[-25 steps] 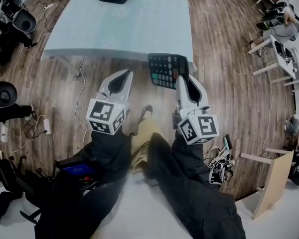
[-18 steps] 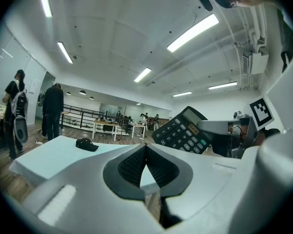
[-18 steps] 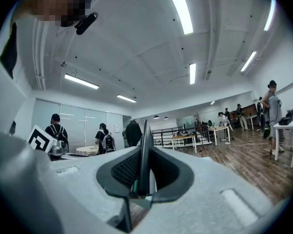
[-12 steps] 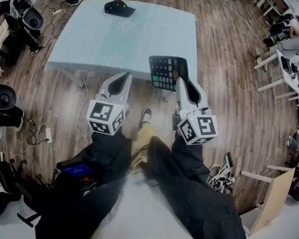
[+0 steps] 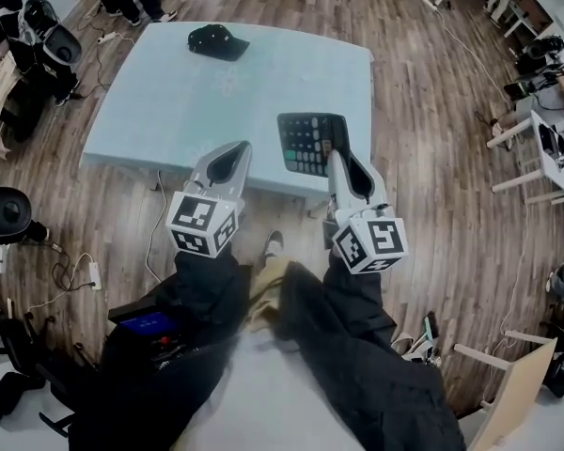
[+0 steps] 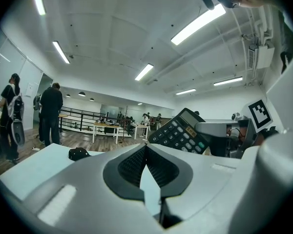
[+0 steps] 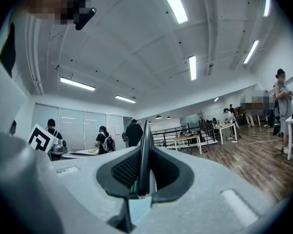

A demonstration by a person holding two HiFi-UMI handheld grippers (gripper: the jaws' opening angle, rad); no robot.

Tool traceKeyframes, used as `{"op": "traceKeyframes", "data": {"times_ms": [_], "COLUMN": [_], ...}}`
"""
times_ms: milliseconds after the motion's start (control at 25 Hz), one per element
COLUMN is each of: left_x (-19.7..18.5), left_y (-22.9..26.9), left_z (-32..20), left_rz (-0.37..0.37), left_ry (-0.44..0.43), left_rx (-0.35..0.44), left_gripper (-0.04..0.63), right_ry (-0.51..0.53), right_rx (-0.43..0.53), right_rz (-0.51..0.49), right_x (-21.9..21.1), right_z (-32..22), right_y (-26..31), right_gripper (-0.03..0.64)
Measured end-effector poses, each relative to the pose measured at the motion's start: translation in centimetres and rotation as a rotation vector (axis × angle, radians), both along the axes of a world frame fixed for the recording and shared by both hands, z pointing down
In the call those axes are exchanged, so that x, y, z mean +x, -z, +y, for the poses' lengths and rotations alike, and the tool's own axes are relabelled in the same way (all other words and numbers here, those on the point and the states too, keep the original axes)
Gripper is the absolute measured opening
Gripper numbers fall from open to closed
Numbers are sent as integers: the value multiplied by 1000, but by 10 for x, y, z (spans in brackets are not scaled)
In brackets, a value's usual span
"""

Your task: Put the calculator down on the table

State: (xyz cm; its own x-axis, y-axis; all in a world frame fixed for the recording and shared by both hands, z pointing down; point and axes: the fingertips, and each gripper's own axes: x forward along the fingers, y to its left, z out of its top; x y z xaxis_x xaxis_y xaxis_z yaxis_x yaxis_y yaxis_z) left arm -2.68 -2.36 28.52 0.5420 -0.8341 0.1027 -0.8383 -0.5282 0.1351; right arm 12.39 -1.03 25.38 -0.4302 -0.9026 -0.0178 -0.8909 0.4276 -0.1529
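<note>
Head view: calculator [image 5: 310, 142] keys-up over the near edge of the pale blue table [image 5: 169, 92] | right gripper [image 5: 336, 161] clamped on its near edge, calculator edge-on between the pads | left gripper [image 5: 231, 154] jaws together, empty, just beside | black cap [image 5: 216, 40] at the far edge

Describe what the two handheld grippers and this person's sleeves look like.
The left gripper and right gripper are matching pale grey moulded shells tapering to the jaws, which are lined with black ribbed pads. Each carries a white cube printed with black square markers at its rear. The person's sleeves are black.
</note>
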Motion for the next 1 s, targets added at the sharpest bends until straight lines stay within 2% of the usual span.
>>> {"op": "traceKeyframes", "data": {"times_ms": [480, 760, 1000], "left_x": [25, 8, -17], "left_y": [-17, -33, -48], "left_z": [-98, -125, -142], "left_rz": [-32, -46, -45], "left_ry": [6, 33, 8], "left_rx": [-70, -115, -155], "left_gripper": [-2, -2, -2], "right_ry": [45, 64, 34], "right_rx": [-76, -133, -204], "right_rz": [-39, -61, -79], "right_x": [18, 8, -15], "right_z": [-99, -130, -149], "right_y": [-25, -45, -66], "right_gripper": [54, 54, 54]}}
